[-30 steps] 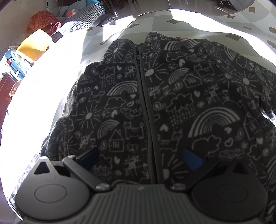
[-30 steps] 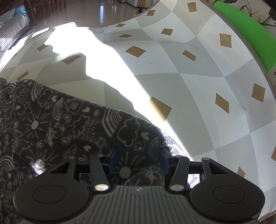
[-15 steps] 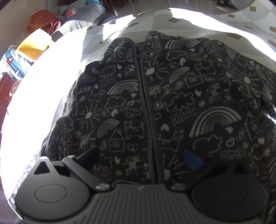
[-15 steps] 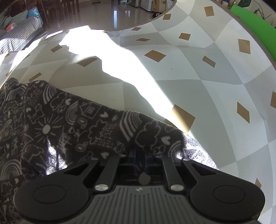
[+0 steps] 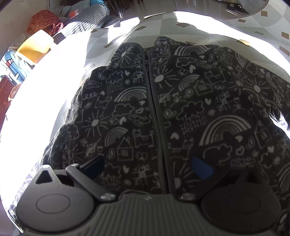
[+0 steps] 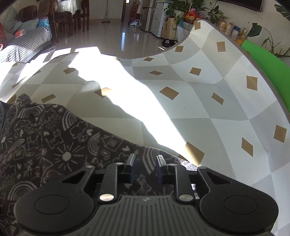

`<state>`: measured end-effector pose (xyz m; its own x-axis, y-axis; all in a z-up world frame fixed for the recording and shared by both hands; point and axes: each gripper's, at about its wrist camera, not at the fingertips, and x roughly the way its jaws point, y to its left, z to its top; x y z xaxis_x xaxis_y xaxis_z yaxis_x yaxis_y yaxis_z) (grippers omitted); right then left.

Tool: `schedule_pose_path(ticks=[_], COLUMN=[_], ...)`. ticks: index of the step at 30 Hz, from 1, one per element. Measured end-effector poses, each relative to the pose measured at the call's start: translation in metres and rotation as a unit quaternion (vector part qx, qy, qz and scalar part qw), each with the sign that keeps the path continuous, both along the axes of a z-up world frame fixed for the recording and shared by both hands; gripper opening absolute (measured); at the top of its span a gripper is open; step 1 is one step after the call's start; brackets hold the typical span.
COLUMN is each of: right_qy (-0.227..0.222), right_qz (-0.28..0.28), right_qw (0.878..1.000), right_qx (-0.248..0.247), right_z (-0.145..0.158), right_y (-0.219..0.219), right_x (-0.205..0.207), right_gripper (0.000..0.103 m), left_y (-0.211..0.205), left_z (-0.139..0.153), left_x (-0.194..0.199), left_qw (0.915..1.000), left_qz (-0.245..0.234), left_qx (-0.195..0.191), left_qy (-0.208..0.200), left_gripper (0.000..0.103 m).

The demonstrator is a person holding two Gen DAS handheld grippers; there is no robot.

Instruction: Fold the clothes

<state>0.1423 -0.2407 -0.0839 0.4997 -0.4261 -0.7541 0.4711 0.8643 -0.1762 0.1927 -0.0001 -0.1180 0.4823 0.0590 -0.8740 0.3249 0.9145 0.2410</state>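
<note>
Ahead of your right gripper (image 6: 145, 168) the mat (image 6: 208, 112) lies bare all the way to its far edge, so you can pass freely there. Only the green roll (image 6: 262, 59) along the right border and the plants (image 6: 181, 12) beyond it close that side. To your left the jacket (image 5: 163, 112) covers the mat under and ahead of your left gripper (image 5: 147, 166). Left of it runs a strip washed out by glare; it looks bare, though you cannot be sure. Past that strip, the sofa (image 5: 87, 20) and a yellow box (image 5: 33, 46) hem you in.
</note>
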Motion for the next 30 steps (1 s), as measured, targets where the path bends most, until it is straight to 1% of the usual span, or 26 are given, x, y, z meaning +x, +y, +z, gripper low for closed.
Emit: schedule_pose_path(ticks=[2,6,8,16,20,22,24,26,28,30], right_qy=[0.017,0.039,0.05,0.094,0.076,0.057,0.046,0.04,0.037,0.034], right_qz=[-0.022,-0.057,-0.074,-0.138,-0.139,-0.14,-0.133,-0.124,-0.116,-0.111], right_qw=[1.0,0.997,0.995,0.983,0.985,0.984,0.984,0.986,0.987,0.987], right_qx=[0.002,0.022,0.032,0.078,0.074,0.095,0.105,0.106,0.105,0.108], right_z=[-0.004,-0.009,-0.012,-0.025,-0.029,-0.03,-0.029,-0.029,-0.028,-0.027], right_y=[-0.008,-0.015,-0.018,-0.03,-0.029,-0.033,-0.033,-0.032,-0.029,-0.026], right_x=[-0.005,-0.013,-0.017,-0.03,-0.032,-0.034,-0.034,-0.032,-0.028,-0.025], right_gripper=[0.038,0.04,0.043,0.047,0.05,0.049,0.042,0.022,0.016,0.014], left_y=[0.001,0.001,0.0,0.005,0.008,0.009,0.01,0.011,0.012,0.013], left_z=[0.001,0.003,0.003,0.006,0.007,0.008,0.008,0.009,0.009,0.01], left_x=[0.0,-0.004,-0.007,-0.01,-0.009,-0.009,-0.009,-0.008,-0.008,-0.008], left_qw=[1.0,1.0,0.9999,0.9999,0.9999,0.9999,0.9999,0.9999,0.9999,0.9999], left_qz=[0.0,-0.008,-0.012,-0.011,-0.008,-0.007,-0.005,-0.004,-0.002,-0.002], left_qx=[-0.003,-0.004,-0.001,-0.004,-0.007,-0.008,-0.009,-0.01,-0.011,-0.013], left_qy=[0.0,-0.004,-0.008,-0.011,-0.01,-0.01,-0.009,-0.009,-0.008,-0.009], left_gripper=[0.103,0.103,0.103,0.103,0.103,0.103,0.103,0.103,0.103,0.103])
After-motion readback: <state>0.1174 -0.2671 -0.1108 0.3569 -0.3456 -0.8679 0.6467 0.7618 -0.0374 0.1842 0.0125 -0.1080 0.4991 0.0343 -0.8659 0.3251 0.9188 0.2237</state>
